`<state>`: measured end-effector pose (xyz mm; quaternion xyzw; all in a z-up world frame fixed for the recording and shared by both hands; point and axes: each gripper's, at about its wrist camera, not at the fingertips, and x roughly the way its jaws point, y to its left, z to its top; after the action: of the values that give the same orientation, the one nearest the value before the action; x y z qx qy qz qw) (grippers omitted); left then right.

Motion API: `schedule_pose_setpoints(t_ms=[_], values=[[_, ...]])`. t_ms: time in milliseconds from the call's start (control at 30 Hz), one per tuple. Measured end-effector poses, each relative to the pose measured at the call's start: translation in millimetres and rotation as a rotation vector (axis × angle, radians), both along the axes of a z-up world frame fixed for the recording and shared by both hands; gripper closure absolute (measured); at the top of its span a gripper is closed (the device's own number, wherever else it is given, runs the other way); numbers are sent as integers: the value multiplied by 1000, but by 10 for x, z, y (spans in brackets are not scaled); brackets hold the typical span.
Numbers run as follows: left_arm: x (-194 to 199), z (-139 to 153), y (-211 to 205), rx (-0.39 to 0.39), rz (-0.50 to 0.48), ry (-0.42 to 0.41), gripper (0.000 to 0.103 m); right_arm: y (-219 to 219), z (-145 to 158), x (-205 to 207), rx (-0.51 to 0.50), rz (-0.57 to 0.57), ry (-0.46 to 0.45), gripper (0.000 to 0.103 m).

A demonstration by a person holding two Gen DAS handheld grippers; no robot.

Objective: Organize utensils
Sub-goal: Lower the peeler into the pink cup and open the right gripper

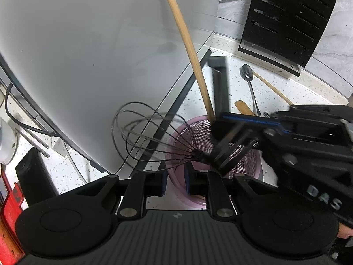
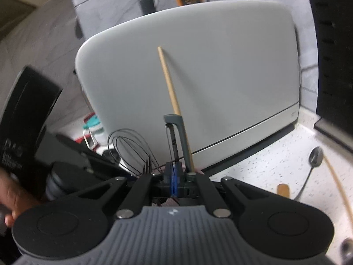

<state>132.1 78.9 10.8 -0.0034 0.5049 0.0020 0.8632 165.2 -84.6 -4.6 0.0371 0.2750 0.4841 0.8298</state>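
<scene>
A pink mesh utensil holder [image 1: 187, 132] stands on the speckled counter. My left gripper [image 1: 175, 183] is shut on its near rim, one pad inside and one outside. A wire whisk [image 1: 143, 132] and a long wooden handle [image 1: 187, 44] lean out of the holder. My right gripper [image 1: 220, 123] comes in from the right over the holder, shut on a dark grey peeler [image 1: 219, 84]. In the right wrist view the gripper [image 2: 174, 181] pinches the upright peeler [image 2: 176, 137] by its lower end. The wooden handle [image 2: 169, 84] is just behind it and the whisk [image 2: 130, 150] to the left.
A big white appliance [image 2: 198, 66] fills the space behind the holder. A black knife block [image 1: 286, 17] stands at the back right. A metal spoon [image 1: 248, 75], a wooden spatula [image 1: 242, 108] and a thin wooden stick [image 1: 271, 88] lie on the counter. A black box [image 1: 33, 176] sits at the left.
</scene>
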Motion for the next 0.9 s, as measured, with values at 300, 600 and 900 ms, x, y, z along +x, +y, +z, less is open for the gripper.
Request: schedule_pose_setpoints(t_ms=[300, 600, 900], values=[[-12, -9, 32, -10, -1, 0, 83, -15, 98, 90, 38, 29, 73, 65], [-9, -7, 22, -6, 0, 0, 83, -318, 214, 45, 31, 17, 70, 65], [-10, -7, 26, -9, 0, -1, 83, -876, 235, 252, -71, -131, 71, 65]])
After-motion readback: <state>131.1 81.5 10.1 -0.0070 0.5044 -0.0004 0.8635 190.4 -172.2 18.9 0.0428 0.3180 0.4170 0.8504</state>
